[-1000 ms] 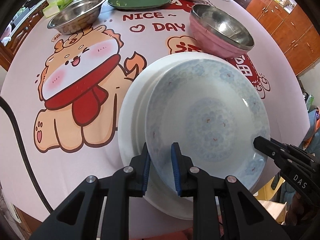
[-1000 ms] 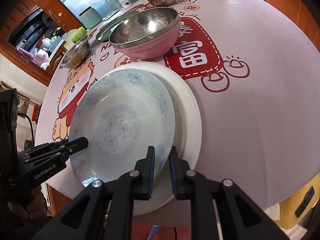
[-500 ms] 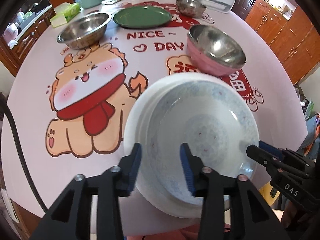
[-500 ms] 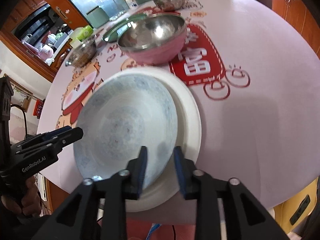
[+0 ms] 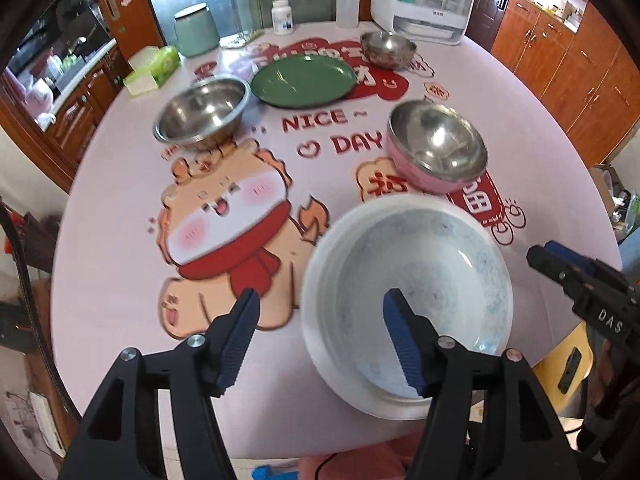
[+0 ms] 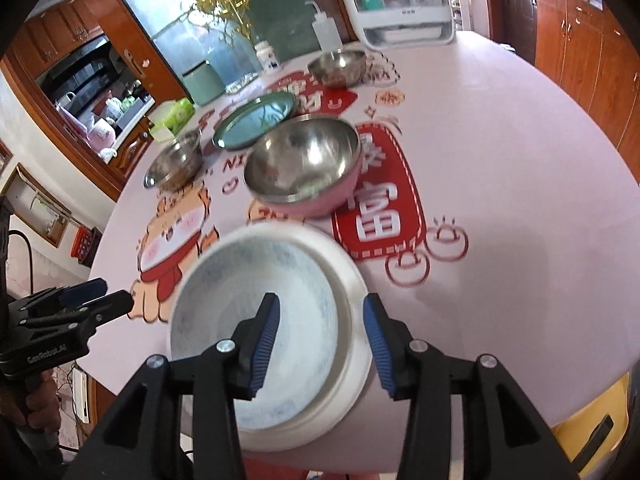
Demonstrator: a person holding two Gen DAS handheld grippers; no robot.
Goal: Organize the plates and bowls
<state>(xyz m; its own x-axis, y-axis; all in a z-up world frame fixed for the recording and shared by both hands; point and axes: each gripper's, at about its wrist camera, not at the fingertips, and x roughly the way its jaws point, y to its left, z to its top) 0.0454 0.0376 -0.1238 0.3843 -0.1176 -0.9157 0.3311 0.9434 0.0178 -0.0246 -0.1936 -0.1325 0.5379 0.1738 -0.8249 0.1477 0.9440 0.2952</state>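
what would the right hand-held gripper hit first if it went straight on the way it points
Most likely the blue-patterned plate stacked on the white plate. The right hand-held gripper, jaws opening and empty, points down at their right rims; depth is unclear.

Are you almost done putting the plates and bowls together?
Only started. Done: the blue patterned plate sits on the white plate. In hand: nothing; both the left gripper and right gripper are opening, empty. Left: the green plate, pink bowl and two steel bowls stand apart.
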